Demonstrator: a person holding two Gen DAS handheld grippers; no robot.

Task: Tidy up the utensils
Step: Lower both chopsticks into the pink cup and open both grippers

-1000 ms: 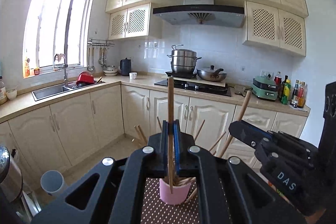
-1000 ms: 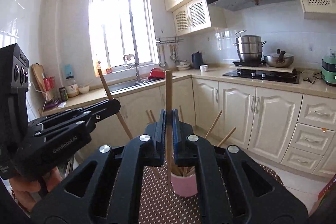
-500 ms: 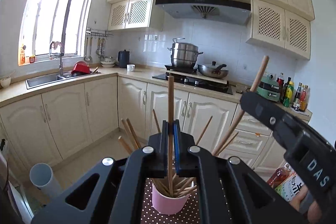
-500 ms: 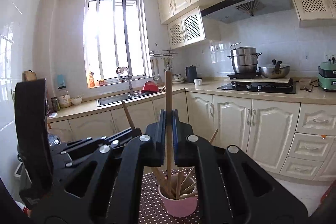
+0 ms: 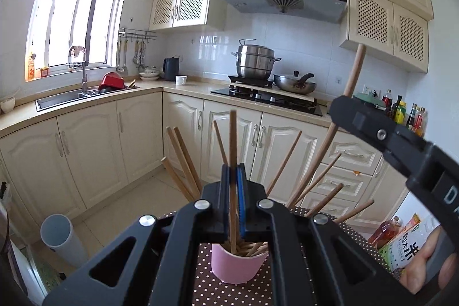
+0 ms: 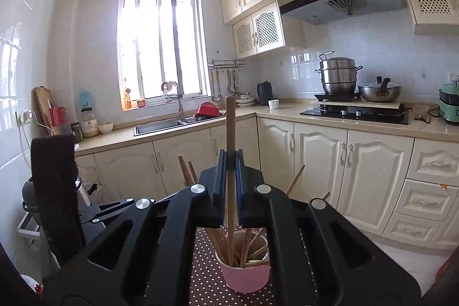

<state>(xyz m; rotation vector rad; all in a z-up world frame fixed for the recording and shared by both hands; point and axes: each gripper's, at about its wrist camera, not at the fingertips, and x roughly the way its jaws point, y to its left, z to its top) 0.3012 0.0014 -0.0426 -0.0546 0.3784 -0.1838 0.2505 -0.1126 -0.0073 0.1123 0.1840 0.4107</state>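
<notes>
The left gripper (image 5: pixel 233 179) is clamping a single upright wooden chopstick (image 5: pixel 232 151) between closed blue-lined jaws, its lower tip dipping into a round pink cup (image 5: pixel 239 267) crowded with wooden chopsticks. The cup is sitting on a brown cloth with white polka dots (image 5: pixel 215 290). The right gripper (image 6: pixel 230 162) is likewise pinching its own upright wooden chopstick (image 6: pixel 230 128), whose lower end is reaching into the same cup.
</notes>
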